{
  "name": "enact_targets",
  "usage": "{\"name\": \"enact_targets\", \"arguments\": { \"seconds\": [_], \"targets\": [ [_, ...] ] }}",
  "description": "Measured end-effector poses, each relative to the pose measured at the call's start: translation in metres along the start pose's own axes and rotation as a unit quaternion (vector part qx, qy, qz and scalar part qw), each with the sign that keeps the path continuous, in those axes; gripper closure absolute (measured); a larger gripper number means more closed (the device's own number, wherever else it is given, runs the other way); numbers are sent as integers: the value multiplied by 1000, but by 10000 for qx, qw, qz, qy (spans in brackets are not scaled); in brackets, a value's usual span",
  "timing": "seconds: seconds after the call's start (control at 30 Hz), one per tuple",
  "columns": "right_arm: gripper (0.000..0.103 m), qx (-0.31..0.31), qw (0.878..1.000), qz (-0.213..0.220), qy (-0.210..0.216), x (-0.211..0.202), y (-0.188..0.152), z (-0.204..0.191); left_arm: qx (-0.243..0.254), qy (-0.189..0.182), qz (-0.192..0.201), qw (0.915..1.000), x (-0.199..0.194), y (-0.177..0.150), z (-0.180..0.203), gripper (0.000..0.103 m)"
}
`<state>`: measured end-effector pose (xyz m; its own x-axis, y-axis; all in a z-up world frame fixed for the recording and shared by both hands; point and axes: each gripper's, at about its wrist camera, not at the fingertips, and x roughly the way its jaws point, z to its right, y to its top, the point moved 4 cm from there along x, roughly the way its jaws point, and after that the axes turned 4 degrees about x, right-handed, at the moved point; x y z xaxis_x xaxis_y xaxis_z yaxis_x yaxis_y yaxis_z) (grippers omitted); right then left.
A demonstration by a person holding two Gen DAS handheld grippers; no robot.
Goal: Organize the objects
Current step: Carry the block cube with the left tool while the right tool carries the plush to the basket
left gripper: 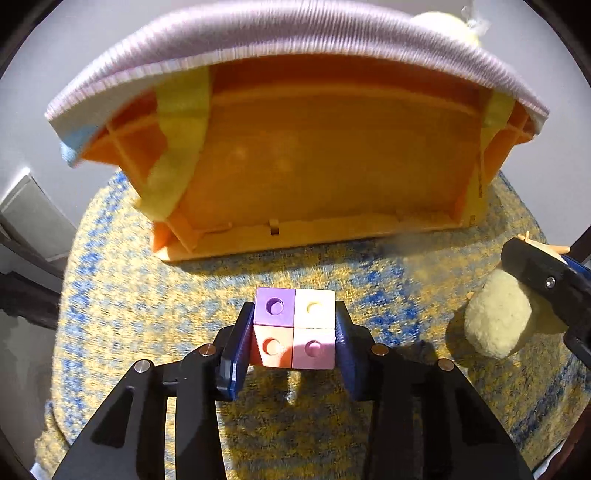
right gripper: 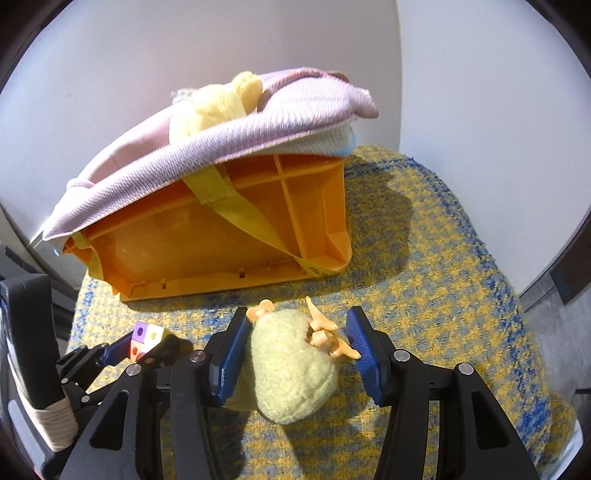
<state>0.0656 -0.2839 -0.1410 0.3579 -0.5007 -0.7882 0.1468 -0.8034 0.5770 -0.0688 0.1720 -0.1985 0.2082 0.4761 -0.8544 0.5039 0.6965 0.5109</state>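
Orange plastic forms the storage bin (left gripper: pixel 325 162), which lies tipped on its side on a yellow-and-blue woven mat (left gripper: pixel 147 288), its ribbed underside and base facing both cameras. A yellow strap (left gripper: pixel 177 147) runs across that underside. Over the bin's upper side is draped a pink knitted cloth (left gripper: pixel 280 33), and in the right wrist view a pale yellow plush toy (right gripper: pixel 218 107) lies on top of the cloth. What the bin holds inside cannot be seen from either view.

On the mat in front of the bin, the left gripper (left gripper: pixel 294 332) has its blue pads pressed against both sides of a block of four joined cubes (left gripper: pixel 295 328): purple, cream, orange and pink, each with a round hole in its top face. The block rests low against the mat.

Just beside it, the right gripper (right gripper: pixel 299 343) is narrowed on a fuzzy yellow-green stuffed toy (right gripper: pixel 291 373) with tan plastic limbs (right gripper: pixel 325 332); one pad touches the fuzz, the other the limbs. The toy sits on the mat, near the bin's base.
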Motion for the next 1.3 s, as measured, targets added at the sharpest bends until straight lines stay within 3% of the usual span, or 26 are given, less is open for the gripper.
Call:
{"name": "enact_targets", "arguments": {
  "seconds": [0.37,0.63,1.3],
  "targets": [
    [49,-64,9995,277,102,-39,9,-8,40,38,381,9993,-48,11,-13,63],
    [49,-164,9986,482,140,-72,20,-19,41,25,664,9978,-89,25,10,63],
    [49,-484,9923,1096,307,-128,85,-61,-107,12,1290,9916,-158,76,-18,63]
  ]
}}
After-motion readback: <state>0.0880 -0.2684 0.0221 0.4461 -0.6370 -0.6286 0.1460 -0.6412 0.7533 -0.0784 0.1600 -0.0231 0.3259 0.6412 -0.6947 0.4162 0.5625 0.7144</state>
